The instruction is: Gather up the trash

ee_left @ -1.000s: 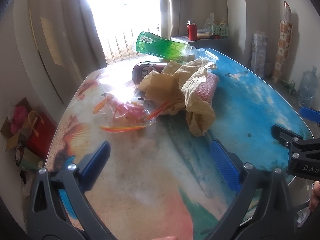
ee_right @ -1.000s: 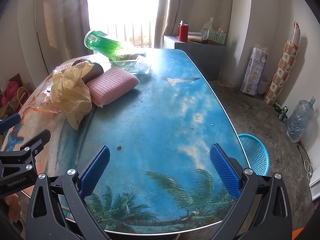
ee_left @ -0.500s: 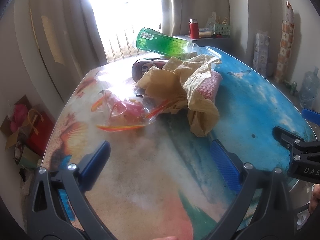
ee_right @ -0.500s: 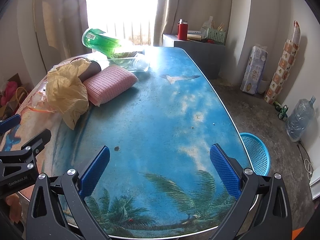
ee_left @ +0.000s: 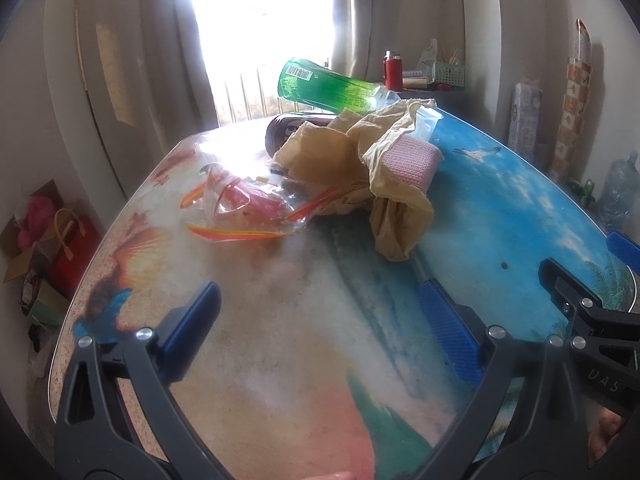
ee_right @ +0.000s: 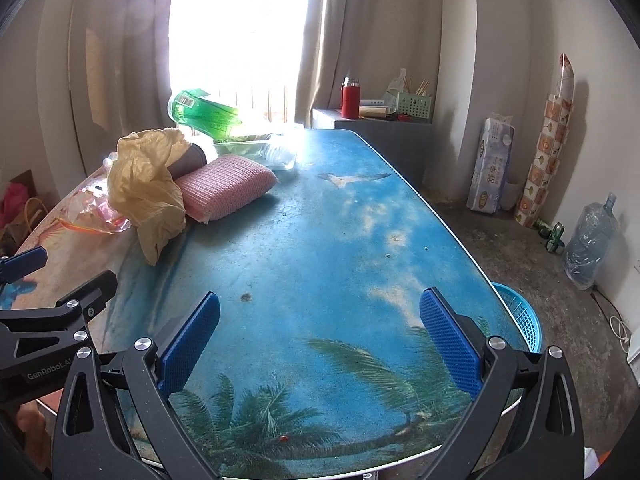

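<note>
I have brought my left tongs (ee_left: 318, 332) closer to the trash pile (ee_left: 340, 168) at the desk's (ee_right: 340, 248) far end; both tongs gape empty. Only my right tongs (ee_right: 320, 334) view shows the blue basket (ee_right: 520, 316) on the floor.

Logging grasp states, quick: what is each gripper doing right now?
Left gripper: open, holding nothing.
Right gripper: open, holding nothing.

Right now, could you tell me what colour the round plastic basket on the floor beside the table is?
Light blue; the round plastic basket shows best in the right wrist view.
</note>
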A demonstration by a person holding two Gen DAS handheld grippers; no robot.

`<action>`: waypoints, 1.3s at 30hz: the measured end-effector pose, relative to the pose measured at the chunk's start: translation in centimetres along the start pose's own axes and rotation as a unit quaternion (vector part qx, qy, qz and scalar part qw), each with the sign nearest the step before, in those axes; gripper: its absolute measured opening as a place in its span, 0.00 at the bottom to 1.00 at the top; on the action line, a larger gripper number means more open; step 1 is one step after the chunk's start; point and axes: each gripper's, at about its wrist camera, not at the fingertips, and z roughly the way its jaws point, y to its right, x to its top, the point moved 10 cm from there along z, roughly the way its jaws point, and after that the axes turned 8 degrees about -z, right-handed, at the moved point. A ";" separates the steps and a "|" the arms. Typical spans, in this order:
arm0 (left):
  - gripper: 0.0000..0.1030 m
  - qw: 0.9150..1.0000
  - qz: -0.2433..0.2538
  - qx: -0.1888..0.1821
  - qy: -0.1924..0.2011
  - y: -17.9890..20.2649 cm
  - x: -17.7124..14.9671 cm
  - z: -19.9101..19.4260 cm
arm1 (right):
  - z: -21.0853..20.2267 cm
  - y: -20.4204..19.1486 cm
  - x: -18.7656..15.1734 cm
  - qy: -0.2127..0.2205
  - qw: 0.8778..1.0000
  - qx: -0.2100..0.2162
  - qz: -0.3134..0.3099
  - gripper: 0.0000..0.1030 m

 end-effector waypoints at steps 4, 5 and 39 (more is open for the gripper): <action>0.93 1.000 0.003 0.003 0.005 0.1 0.0 0.0 | 0.4 0.2 -0.4 -0.010 1.000 0.001 0.014 0.95; 0.93 1.000 0.003 0.003 0.006 0.1 0.0 0.0 | 0.5 0.3 -0.5 -0.010 1.000 0.000 0.018 0.95; 0.93 0.999 -0.039 0.018 -0.014 -1.7 -0.9 1.5 | 2.6 -0.5 -2.0 -0.053 0.998 0.026 0.013 0.95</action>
